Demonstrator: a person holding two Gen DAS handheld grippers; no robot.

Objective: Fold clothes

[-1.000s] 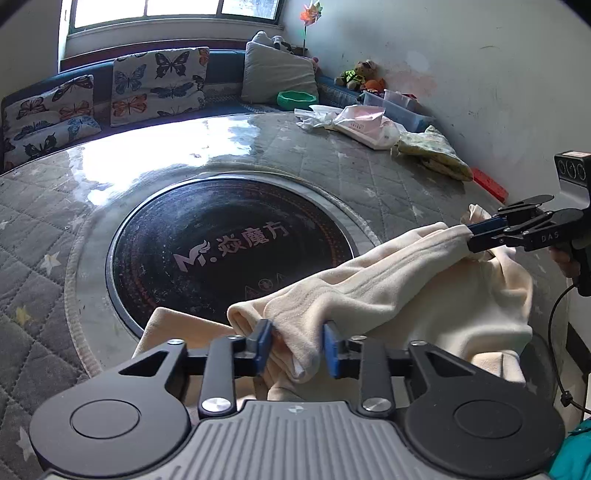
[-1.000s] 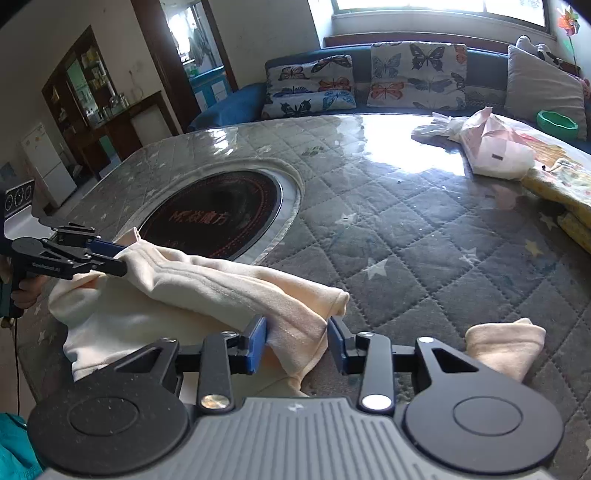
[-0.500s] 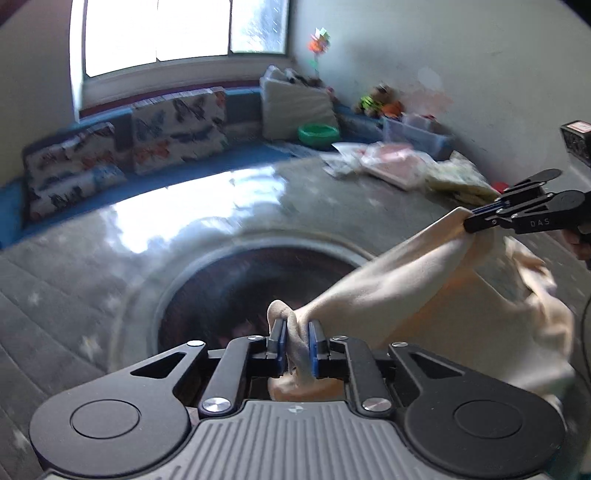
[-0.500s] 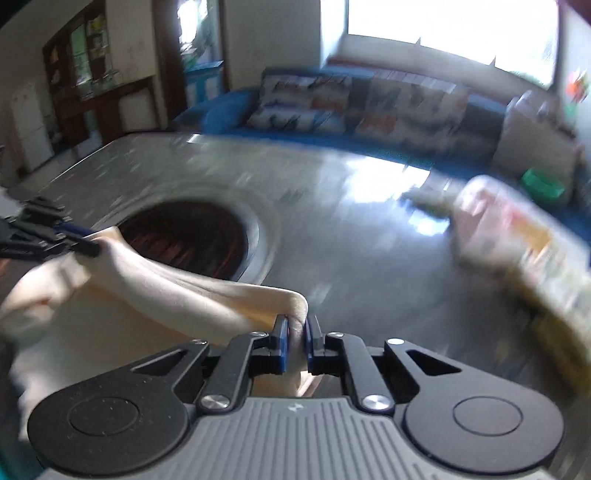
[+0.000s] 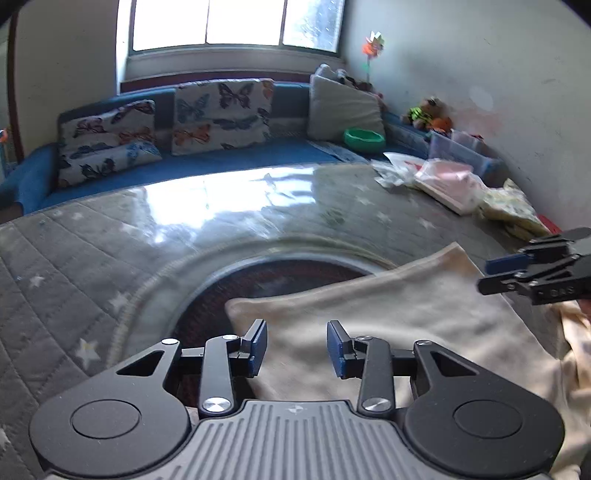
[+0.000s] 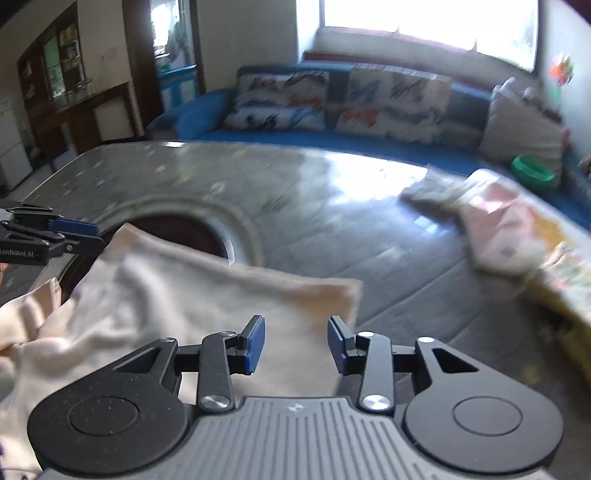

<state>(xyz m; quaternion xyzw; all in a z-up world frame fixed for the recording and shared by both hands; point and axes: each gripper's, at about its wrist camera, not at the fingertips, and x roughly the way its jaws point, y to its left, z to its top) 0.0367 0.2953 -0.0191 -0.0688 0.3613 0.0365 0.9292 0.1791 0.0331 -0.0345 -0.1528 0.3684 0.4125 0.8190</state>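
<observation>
Bright window (image 5: pixel 236 22) above blue sofa (image 5: pixel 221 162) with butterfly cushions (image 5: pixel 221 110).

Each camera sat just behind its own gripper and looked forward, low and close over the table (image 5: pixel 92 251). The left one faced the sofa (image 5: pixel 229 158) and the right wall. The right one faced the sofa (image 6: pixel 369 136) and a doorway. Both saw the cream cloth (image 5: pixel 388 314) (image 6: pixel 192 295), the table's dark round middle and each other's gripper.
</observation>
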